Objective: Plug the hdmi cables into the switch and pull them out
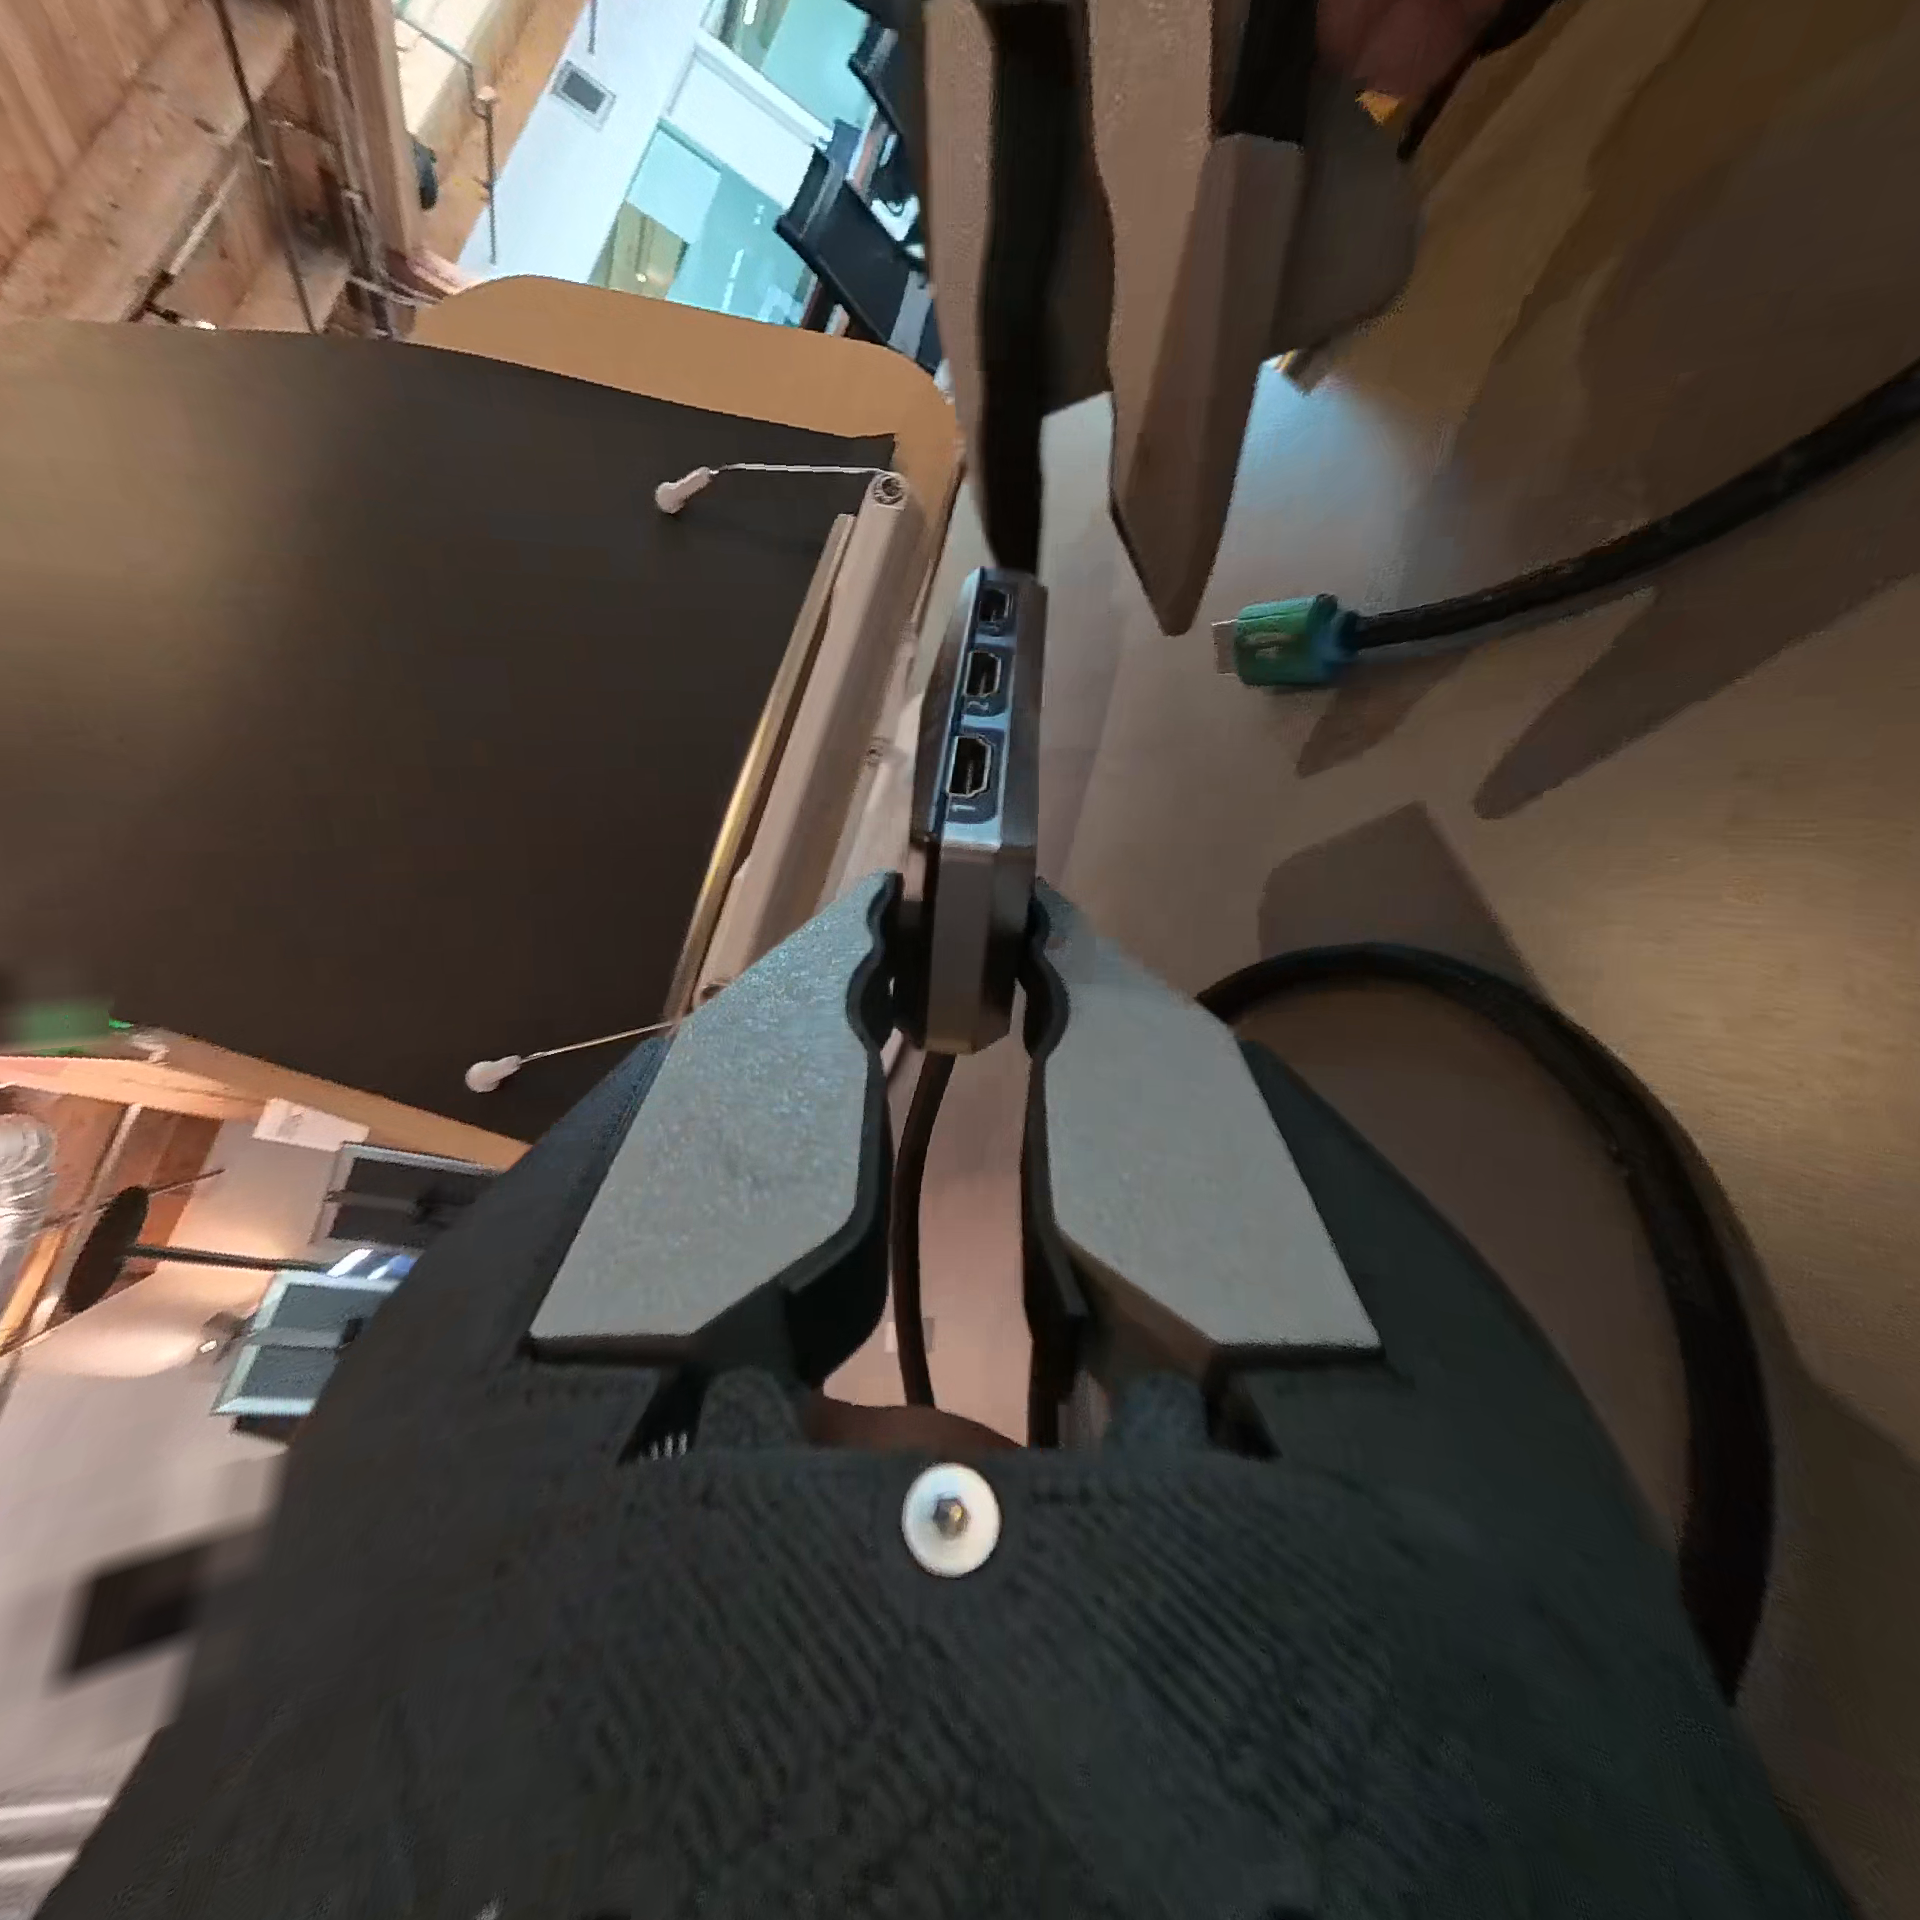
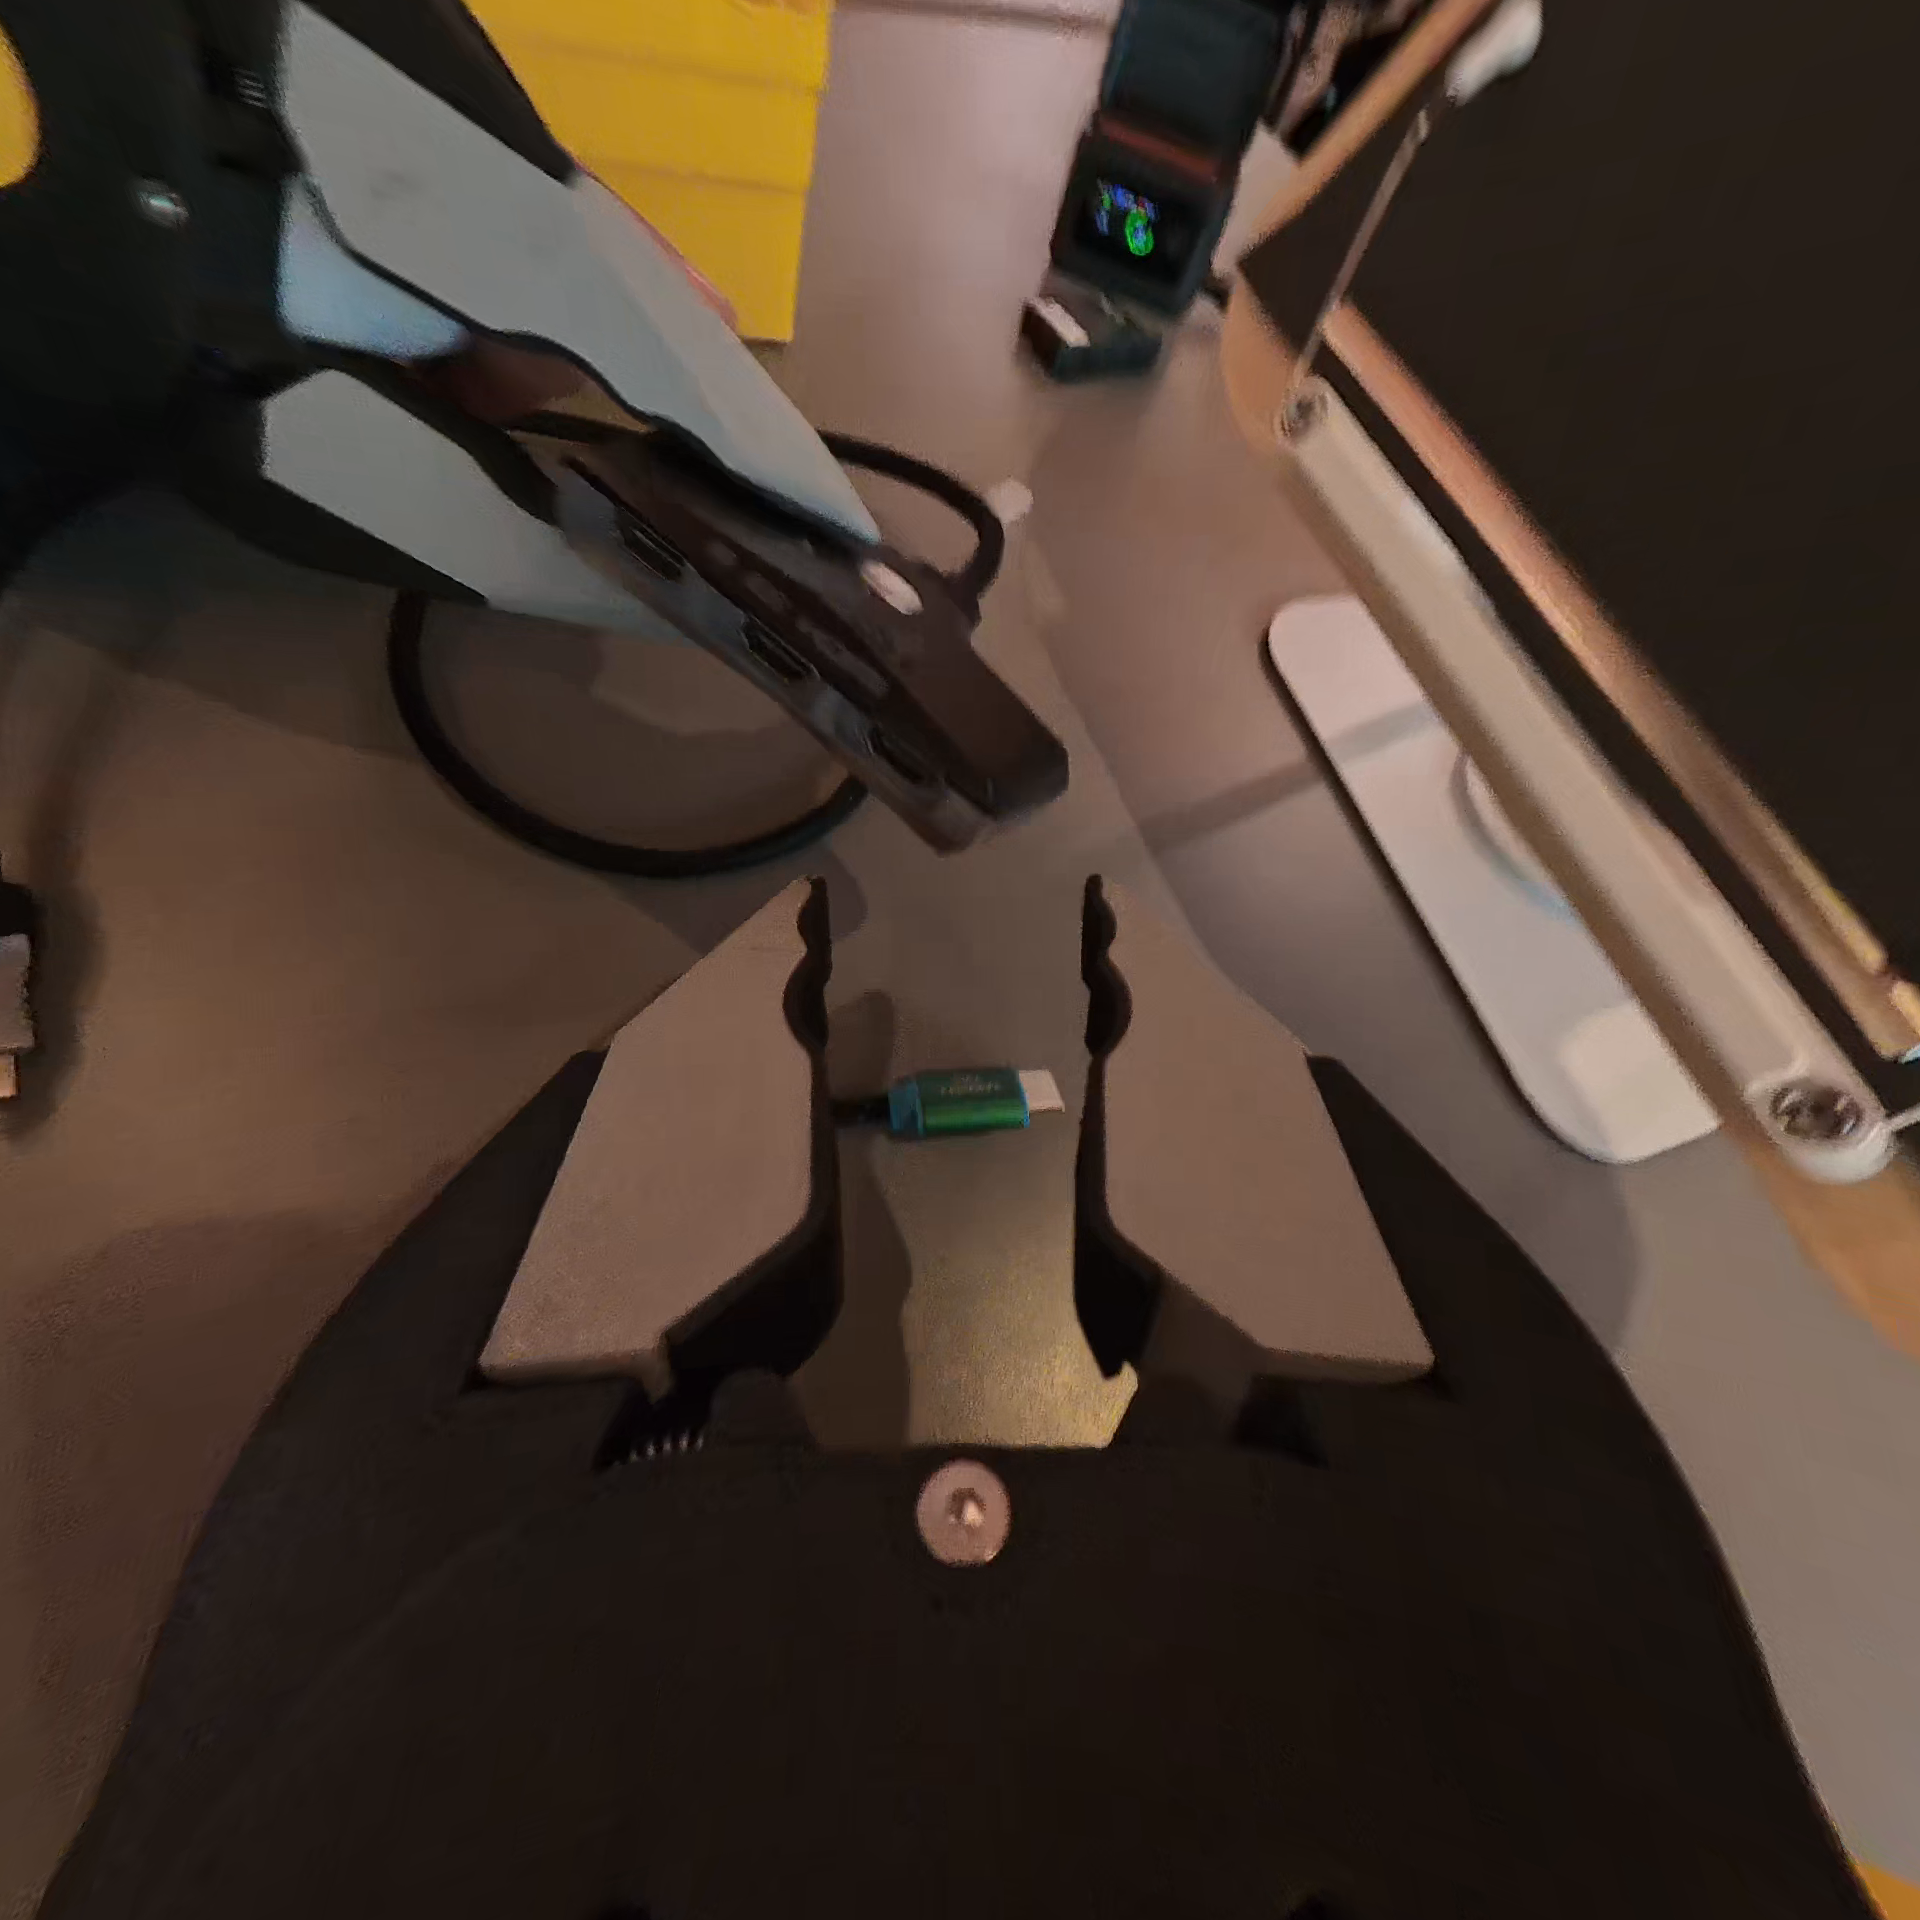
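Switch clamped in the left hand-held gripper, held up off the surface; ports bare, no cable in.

Near the switch: left pads grip only its cable-end corner, so most of the body sticks out unsupported; a firm push into a port could lever it round or slip it from the pads. Its own dark lead trails back between the fingers and may snag. Just past the switch: the right hand-held gripper hangs wide apart and empty over the green-and-blue HDMI plug, which lies flat on the surface. A pinch so close to the surface may skid the plug or take it crooked, and it would then meet the port askew. Farther off: a black cable loop that could drag.
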`<state>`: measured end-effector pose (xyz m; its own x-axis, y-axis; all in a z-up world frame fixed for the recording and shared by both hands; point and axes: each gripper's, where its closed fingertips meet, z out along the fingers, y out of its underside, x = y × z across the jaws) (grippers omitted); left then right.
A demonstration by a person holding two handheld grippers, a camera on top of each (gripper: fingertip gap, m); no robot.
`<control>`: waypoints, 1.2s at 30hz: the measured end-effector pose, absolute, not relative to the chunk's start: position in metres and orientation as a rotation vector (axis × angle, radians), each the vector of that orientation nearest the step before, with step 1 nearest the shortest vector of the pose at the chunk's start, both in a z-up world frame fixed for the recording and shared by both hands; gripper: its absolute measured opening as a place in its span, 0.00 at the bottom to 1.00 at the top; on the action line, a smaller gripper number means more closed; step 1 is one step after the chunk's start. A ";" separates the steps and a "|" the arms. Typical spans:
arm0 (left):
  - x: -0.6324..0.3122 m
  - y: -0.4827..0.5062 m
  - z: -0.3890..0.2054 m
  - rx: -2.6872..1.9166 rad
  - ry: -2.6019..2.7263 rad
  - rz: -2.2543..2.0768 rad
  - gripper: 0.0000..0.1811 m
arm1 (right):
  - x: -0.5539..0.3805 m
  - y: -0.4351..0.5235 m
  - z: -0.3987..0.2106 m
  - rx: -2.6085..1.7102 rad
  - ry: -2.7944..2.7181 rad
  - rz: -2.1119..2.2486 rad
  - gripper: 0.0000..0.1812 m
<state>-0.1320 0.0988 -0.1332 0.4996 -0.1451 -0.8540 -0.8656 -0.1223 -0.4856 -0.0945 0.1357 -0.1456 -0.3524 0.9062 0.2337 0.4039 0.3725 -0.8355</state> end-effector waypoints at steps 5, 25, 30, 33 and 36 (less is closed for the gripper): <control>-0.117 0.093 -0.144 -1.638 0.951 0.626 0.11 | -0.094 0.118 -0.141 -0.920 -1.954 0.806 0.20; -0.101 0.092 -0.148 -1.684 0.983 0.613 0.13 | -0.091 0.113 -0.162 -0.775 -2.057 0.636 0.12; -0.108 0.093 -0.146 -1.690 0.958 0.662 0.16 | -0.087 0.109 -0.157 -0.789 -2.067 0.695 0.11; -0.109 0.094 -0.152 -1.707 1.002 0.726 0.17 | -0.085 0.109 -0.165 -0.810 -2.105 0.660 0.11; -0.107 0.094 -0.149 -1.685 1.023 0.763 0.19 | -0.085 0.108 -0.167 -0.806 -2.115 0.650 0.11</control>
